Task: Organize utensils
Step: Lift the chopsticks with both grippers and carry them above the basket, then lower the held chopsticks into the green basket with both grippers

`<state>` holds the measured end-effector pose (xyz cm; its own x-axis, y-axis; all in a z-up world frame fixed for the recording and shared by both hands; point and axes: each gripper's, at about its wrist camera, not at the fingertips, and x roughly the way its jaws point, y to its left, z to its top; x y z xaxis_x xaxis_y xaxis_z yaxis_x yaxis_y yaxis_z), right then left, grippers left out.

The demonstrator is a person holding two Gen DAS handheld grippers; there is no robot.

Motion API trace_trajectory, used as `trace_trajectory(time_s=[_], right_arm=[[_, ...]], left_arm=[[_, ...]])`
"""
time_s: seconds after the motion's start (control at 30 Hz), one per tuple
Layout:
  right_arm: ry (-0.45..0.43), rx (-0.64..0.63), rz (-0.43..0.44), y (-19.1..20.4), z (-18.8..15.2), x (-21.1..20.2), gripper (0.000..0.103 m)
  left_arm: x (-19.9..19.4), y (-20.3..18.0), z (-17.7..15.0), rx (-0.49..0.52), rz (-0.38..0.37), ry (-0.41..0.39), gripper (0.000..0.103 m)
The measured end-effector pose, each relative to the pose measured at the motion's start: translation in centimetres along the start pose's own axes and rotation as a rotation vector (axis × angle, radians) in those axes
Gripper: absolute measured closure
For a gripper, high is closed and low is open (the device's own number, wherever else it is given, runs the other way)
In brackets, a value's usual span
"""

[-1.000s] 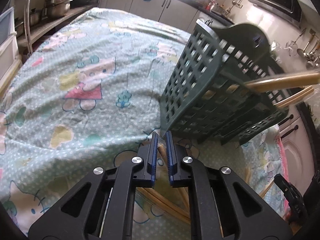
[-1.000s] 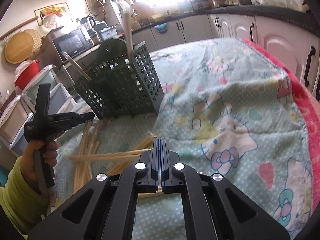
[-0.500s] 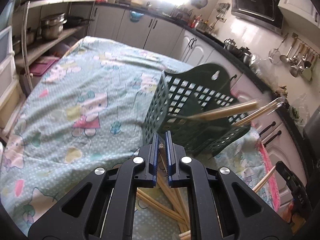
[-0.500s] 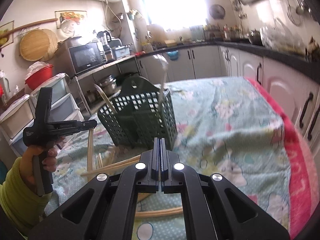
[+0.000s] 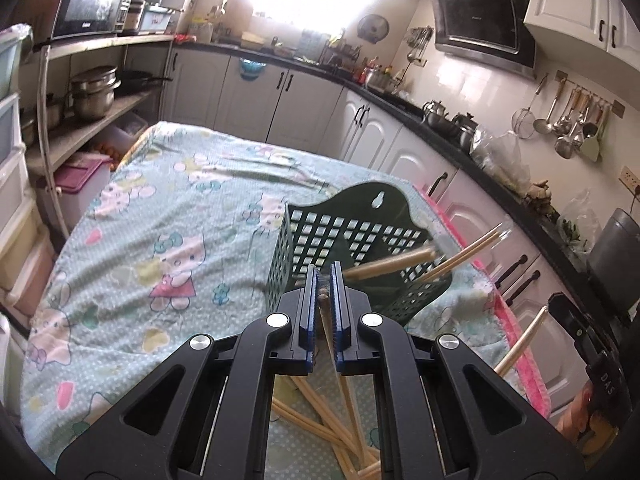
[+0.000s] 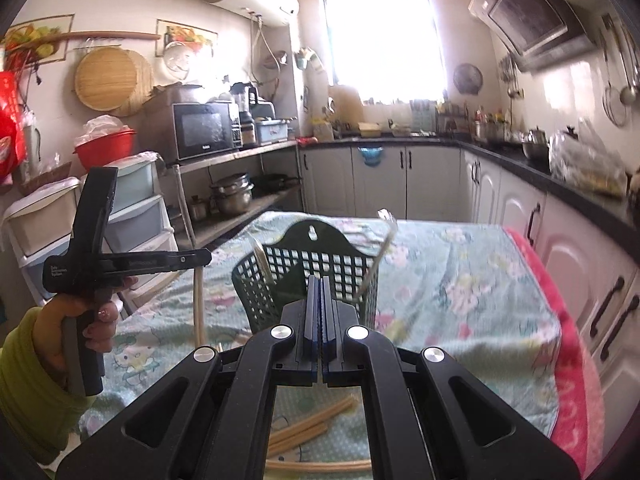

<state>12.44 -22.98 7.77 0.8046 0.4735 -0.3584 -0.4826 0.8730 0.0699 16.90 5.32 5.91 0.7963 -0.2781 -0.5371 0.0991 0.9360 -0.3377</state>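
A dark green lattice utensil basket [image 5: 352, 248] [image 6: 316, 264] stands on the cloth-covered table with a few chopsticks [image 5: 460, 256] leaning in it. My left gripper [image 5: 325, 280] is shut on a wooden chopstick [image 5: 350, 404] that hangs down below it, raised just in front of the basket; it also shows in the right wrist view [image 6: 196, 258] with the chopstick [image 6: 198, 308] hanging. My right gripper [image 6: 319, 292] is shut, with a chopstick [image 5: 520, 344] sticking out of it in the left wrist view. Several loose chopsticks [image 5: 320, 424] [image 6: 308, 432] lie on the cloth.
The table wears a light green cartoon-print cloth [image 5: 160, 240] with a pink edge [image 6: 568, 352]. White kitchen cabinets [image 6: 400, 180] and a dark counter run behind and to the right. A shelf with pots [image 5: 92, 92] and plastic drawers [image 6: 132, 216] stand to the left.
Both grippers have risen and tilted up, so the basket now appears smaller and lower. The left gripper has lifted its chopstick off the pile.
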Motion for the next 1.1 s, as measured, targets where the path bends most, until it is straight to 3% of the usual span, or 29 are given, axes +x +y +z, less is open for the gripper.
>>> trace_trajectory(time_s=[1.1], right_arm=[[-0.155,-0.099,-0.022,1.6,5.5,-3.0,0.102]], left_arm=[[-5.7,-4.9,5.8,0.098,-0.13,-0.171,0.1]])
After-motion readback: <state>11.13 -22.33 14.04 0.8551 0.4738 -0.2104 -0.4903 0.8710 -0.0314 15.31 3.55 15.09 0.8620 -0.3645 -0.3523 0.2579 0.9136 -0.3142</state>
